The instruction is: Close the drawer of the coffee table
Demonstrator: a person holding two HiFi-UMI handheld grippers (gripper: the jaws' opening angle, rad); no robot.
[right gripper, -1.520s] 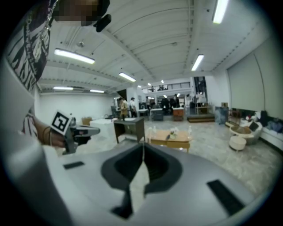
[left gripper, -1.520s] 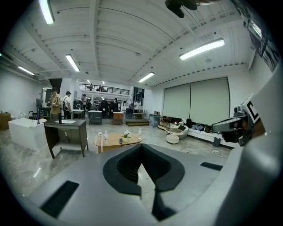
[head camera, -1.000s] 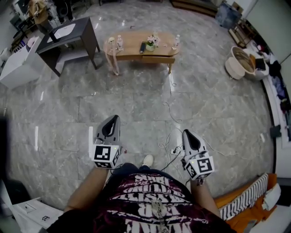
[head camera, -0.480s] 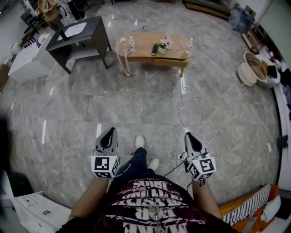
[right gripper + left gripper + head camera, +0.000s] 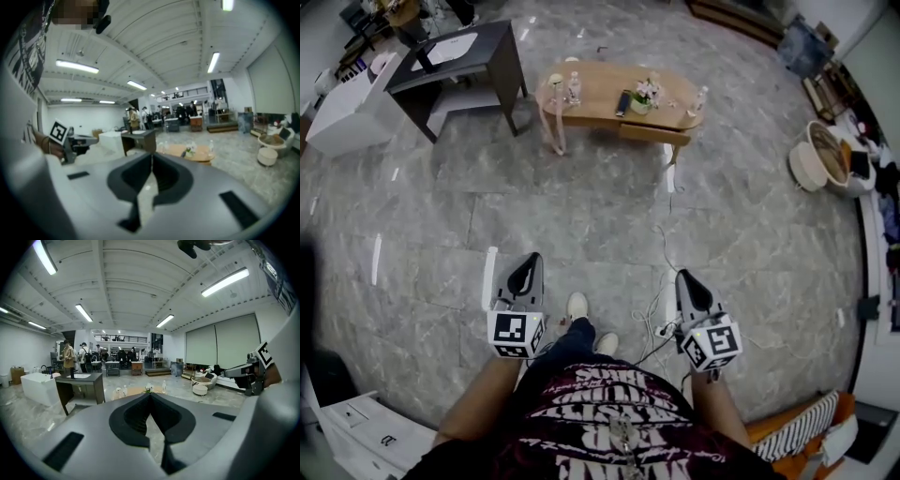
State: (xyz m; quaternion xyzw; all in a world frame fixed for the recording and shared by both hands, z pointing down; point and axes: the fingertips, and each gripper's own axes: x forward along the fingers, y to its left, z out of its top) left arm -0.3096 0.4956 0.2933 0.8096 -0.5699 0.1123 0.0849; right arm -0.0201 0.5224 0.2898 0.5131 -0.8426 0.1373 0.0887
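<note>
A: So, where is the table?

B: Well off, across the floor. The coffee table (image 5: 619, 94) stands at the far end of the head view, with bottles (image 5: 573, 87) and a flower pot (image 5: 642, 97) on top. The drawer (image 5: 654, 134) is the box under its near edge, toward the right end. It looks pulled out a little past the top, though from this far I can't tell by how much.

A: And the grippers?

B: Both are clenched, with nothing in either. The left gripper (image 5: 528, 262) and right gripper (image 5: 685, 279) are held low in front of the person, one on each side of the shoes (image 5: 577, 305), pointing toward the table. Each gripper's own view shows the pads meeting at the tip with only floor behind.

A: Why shut, with nothing to hold?

B: My guess is that a drawer needs a push, not a grasp. Closed jaws make one firm nose to press on the front. Pointing ahead, they also suit walking up.

A: So how far along is the task?

B: Nothing has been done to the drawer yet, I'd judge; the approach comes first. The right gripper lines up nearer the drawer's end, so it may be the one to push.

A: Is anything in the way?

B: A cable (image 5: 661, 234) trails over the floor from beside the right gripper toward the table's leg, so it could trip the person. The dark desk (image 5: 459, 61) stands left of the table, apart from it and out of the path.
</note>
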